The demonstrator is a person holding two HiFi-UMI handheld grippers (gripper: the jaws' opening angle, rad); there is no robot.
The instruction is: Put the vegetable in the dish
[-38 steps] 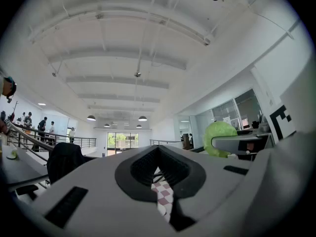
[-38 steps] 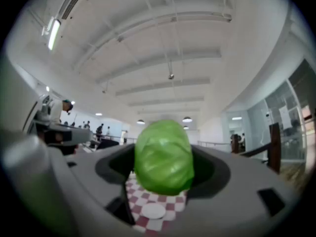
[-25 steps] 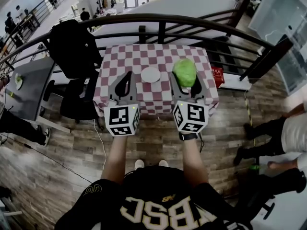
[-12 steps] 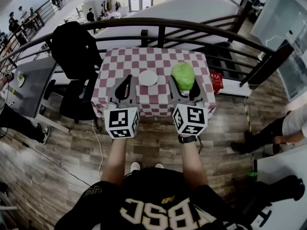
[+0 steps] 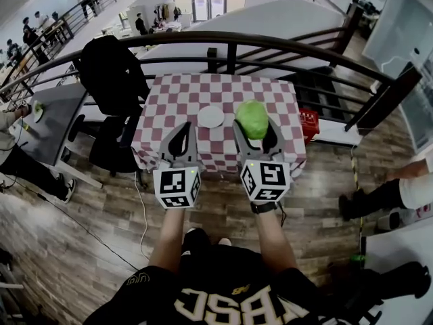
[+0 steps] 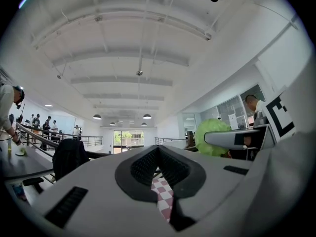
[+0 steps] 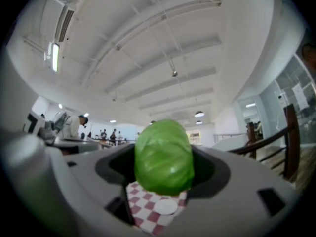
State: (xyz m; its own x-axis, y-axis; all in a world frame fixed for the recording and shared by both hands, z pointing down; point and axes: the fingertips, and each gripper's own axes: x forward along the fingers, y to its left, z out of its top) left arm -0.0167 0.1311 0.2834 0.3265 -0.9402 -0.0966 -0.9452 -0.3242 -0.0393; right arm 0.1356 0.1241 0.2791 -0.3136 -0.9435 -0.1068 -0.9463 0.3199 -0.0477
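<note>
The green, round leafy vegetable point(image 5: 252, 117) is clamped between the jaws of the right gripper point(image 5: 254, 128), seated near their tips and bulging above them. It is held over the table with the red-and-white chequered cloth point(image 5: 176, 93), to the right of the small white round dish point(image 5: 210, 116), which is seen just below it in the right gripper view. The left gripper point(image 5: 184, 126) is closed tip to tip, with nothing held.

One cabbage point(image 5: 253, 119), round, pale green, leafy, whole; it was clamped between the jaws of the right gripper point(image 5: 254, 124). One dish point(image 5: 211, 117), small, white, round; it lay flat on the checked table point(image 5: 176, 90), at nine o'clock of the cabbage, apart from it.
</note>
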